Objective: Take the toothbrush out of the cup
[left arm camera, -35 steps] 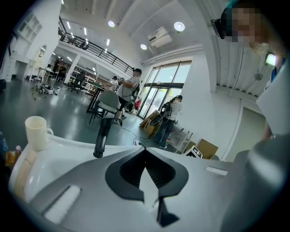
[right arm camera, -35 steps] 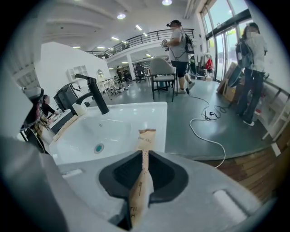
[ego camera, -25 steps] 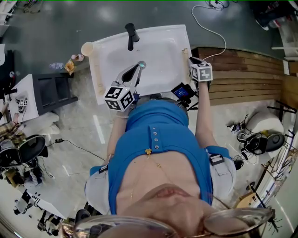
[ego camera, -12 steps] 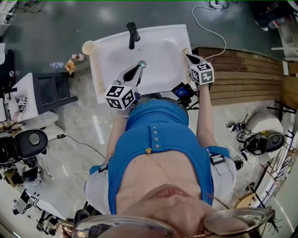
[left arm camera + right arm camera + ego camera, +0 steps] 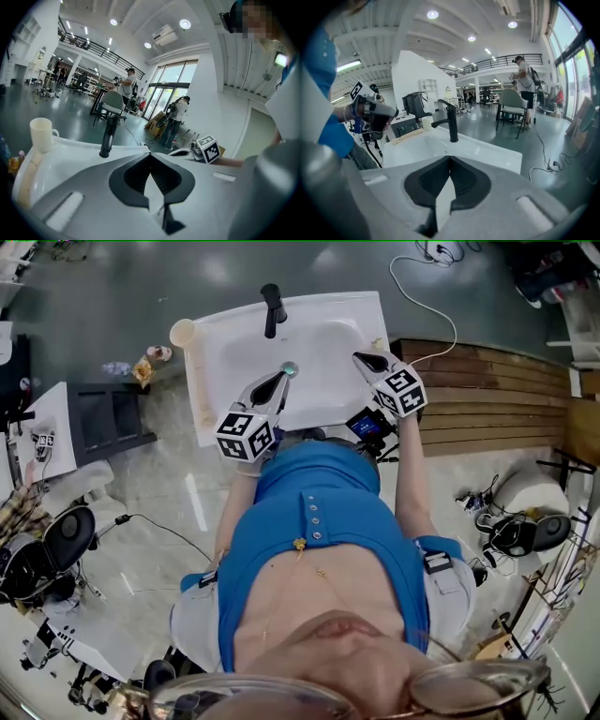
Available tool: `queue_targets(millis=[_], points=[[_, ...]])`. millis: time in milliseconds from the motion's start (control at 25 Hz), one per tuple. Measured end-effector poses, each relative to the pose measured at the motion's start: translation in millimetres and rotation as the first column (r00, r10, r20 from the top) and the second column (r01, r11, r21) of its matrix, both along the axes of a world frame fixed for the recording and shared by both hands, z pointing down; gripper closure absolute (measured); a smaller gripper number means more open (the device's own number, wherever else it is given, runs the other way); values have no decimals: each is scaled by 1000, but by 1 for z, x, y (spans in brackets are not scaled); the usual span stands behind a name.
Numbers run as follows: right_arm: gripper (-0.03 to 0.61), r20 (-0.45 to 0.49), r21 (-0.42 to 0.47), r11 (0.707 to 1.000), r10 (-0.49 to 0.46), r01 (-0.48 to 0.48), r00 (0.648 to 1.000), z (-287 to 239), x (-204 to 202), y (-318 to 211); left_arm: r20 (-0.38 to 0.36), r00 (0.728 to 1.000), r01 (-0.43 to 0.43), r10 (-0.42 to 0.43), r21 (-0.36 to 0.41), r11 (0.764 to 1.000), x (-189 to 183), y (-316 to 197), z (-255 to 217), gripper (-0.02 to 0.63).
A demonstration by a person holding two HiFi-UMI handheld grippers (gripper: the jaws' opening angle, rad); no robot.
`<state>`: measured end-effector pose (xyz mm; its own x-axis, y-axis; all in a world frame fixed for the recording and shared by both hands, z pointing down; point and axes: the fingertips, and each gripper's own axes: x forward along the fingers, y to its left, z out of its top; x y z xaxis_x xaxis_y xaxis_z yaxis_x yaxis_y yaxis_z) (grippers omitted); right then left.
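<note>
A cream cup (image 5: pixel 182 333) stands at the back left corner of the white sink (image 5: pixel 328 324), left of the black faucet (image 5: pixel 273 307). The left gripper view shows the cup (image 5: pixel 41 133) with nothing sticking out of it; I see no toothbrush in any view. My left gripper (image 5: pixel 281 374) hovers over the basin near the drain, jaws shut with nothing between them (image 5: pixel 150 155). My right gripper (image 5: pixel 359 356) is over the basin's right side, also shut and empty (image 5: pixel 449 159). It faces the faucet (image 5: pixel 453 123) and the cup (image 5: pixel 426 123).
A pale wooden strip (image 5: pixel 197 381) lies along the sink's left rim. A slatted wooden bench (image 5: pixel 497 381) adjoins the sink on the right, with a white cable (image 5: pixel 422 298) on the floor behind. A dark shelf unit (image 5: pixel 112 418) stands to the left. People and chairs are far behind.
My right gripper has swung left from the sink's right rim to over the basin. The left gripper has barely moved.
</note>
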<state>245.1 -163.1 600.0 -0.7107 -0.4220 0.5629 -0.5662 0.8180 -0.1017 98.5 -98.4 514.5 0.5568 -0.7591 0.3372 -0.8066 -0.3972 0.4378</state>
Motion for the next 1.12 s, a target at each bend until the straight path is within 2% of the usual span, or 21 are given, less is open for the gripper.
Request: queue_targets(millis=[320, 800, 1120], points=[[577, 47, 62, 987, -152, 149, 987, -27, -37, 17, 47, 999, 2, -4, 51, 999, -4, 0, -5, 612], [577, 103, 174, 949, -285, 265, 953, -81, -86, 39, 92, 995, -51, 41, 113, 992, 5, 0, -19, 612], [577, 188, 251, 935, -302, 252, 935, -120, -101, 47, 122, 991, -71, 49, 185, 980, 15, -2, -42, 612]])
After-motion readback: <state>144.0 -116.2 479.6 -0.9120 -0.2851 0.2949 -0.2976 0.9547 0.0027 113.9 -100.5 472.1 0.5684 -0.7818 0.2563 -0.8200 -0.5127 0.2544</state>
